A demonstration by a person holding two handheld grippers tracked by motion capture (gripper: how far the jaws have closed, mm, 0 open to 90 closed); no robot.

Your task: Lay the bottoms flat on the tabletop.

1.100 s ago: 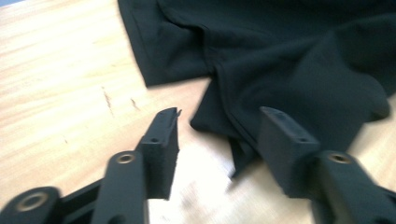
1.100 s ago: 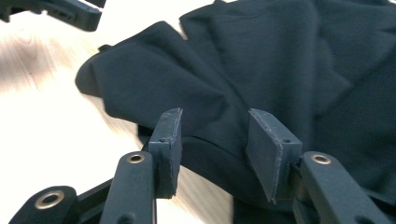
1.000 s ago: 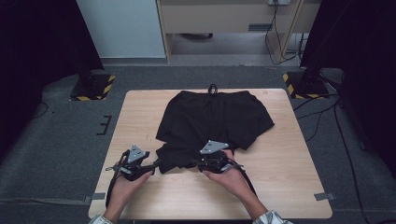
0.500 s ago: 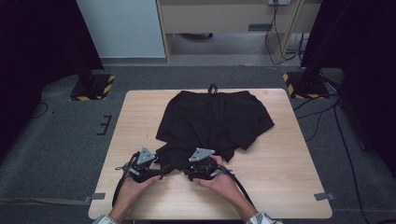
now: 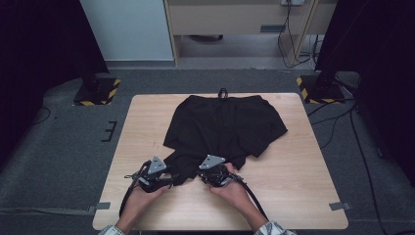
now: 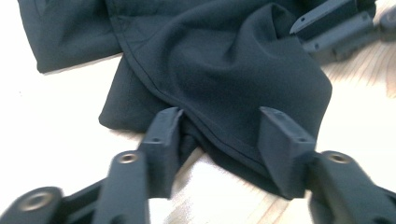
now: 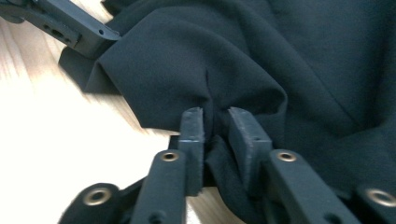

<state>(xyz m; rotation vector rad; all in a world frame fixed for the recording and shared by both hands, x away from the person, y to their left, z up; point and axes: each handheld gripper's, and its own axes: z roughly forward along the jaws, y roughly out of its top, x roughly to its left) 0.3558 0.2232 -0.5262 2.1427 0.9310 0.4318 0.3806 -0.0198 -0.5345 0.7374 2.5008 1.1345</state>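
shorts (image 5: 222, 125) | spread flat on table (image 5: 303, 196), near hem bunched between jaws | right gripper (image 7: 215, 126) | jaws just closed, hem fold pinched for lifting | left gripper (image 6: 219, 126) | jaws closing, still apart, hem edge straddled, not yet pressed

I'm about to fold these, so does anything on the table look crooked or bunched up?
Yes. The black fabric shorts lie flat at the far waistband, but the near hem is bunched up where the right gripper pinches a fold. The left gripper straddles the hem, jaws apart, having just been closing.
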